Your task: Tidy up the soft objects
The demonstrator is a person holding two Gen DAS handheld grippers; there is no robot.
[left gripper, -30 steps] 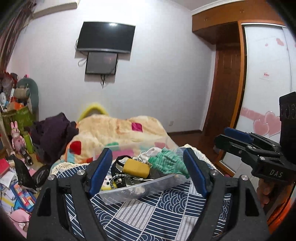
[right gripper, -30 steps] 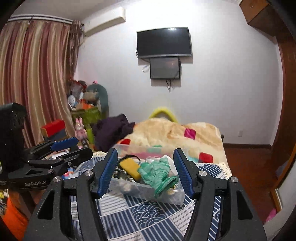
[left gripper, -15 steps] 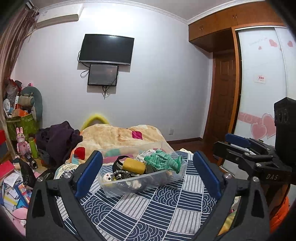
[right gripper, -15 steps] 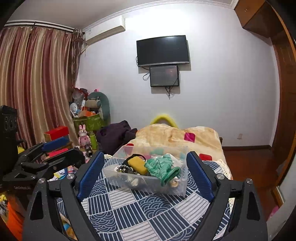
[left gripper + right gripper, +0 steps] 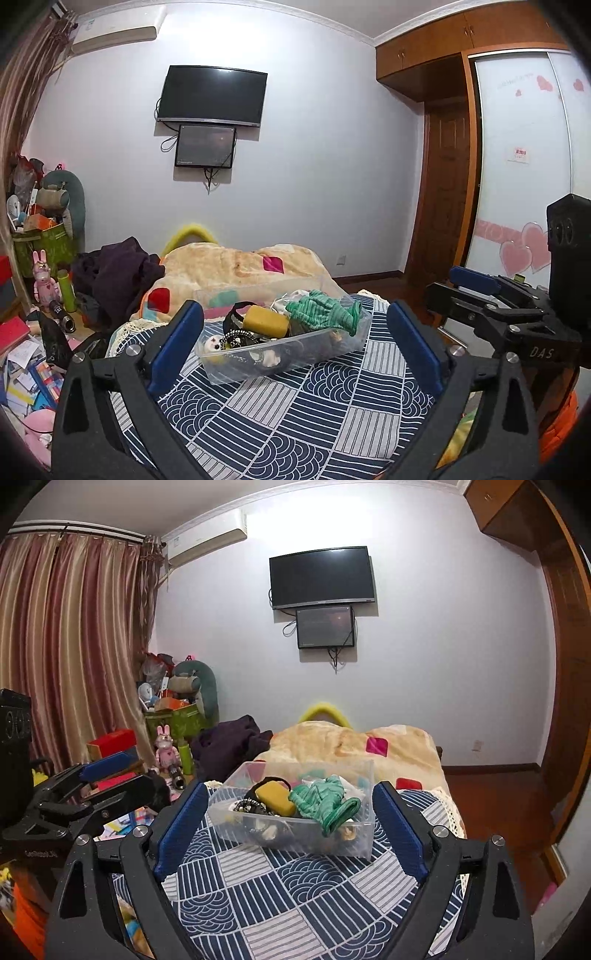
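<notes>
A clear plastic bin point(image 5: 295, 360) point(image 5: 236, 819) stands on a navy and white patterned cloth point(image 5: 295, 413) point(image 5: 280, 897). It holds a green knitted cloth point(image 5: 321, 314) point(image 5: 325, 801), a yellow sponge-like block point(image 5: 266, 322) point(image 5: 275, 798), a black band and small trinkets. My left gripper point(image 5: 293, 350) is open and empty, held back from the bin's near side. My right gripper point(image 5: 290, 830) is open and empty, also short of the bin. Each gripper shows at the edge of the other's view.
A beige blanket with coloured squares point(image 5: 240, 266) point(image 5: 354, 746) covers the bed behind the bin. A dark purple heap of clothes point(image 5: 118, 269) lies to its left. Toys, boxes and papers crowd the floor at left point(image 5: 33, 354). A wardrobe point(image 5: 524, 166) stands at right.
Both grippers have pulled back and up from the bin and their jaws have spread wider. The bin now looks smaller and sits whole between the fingers.
</notes>
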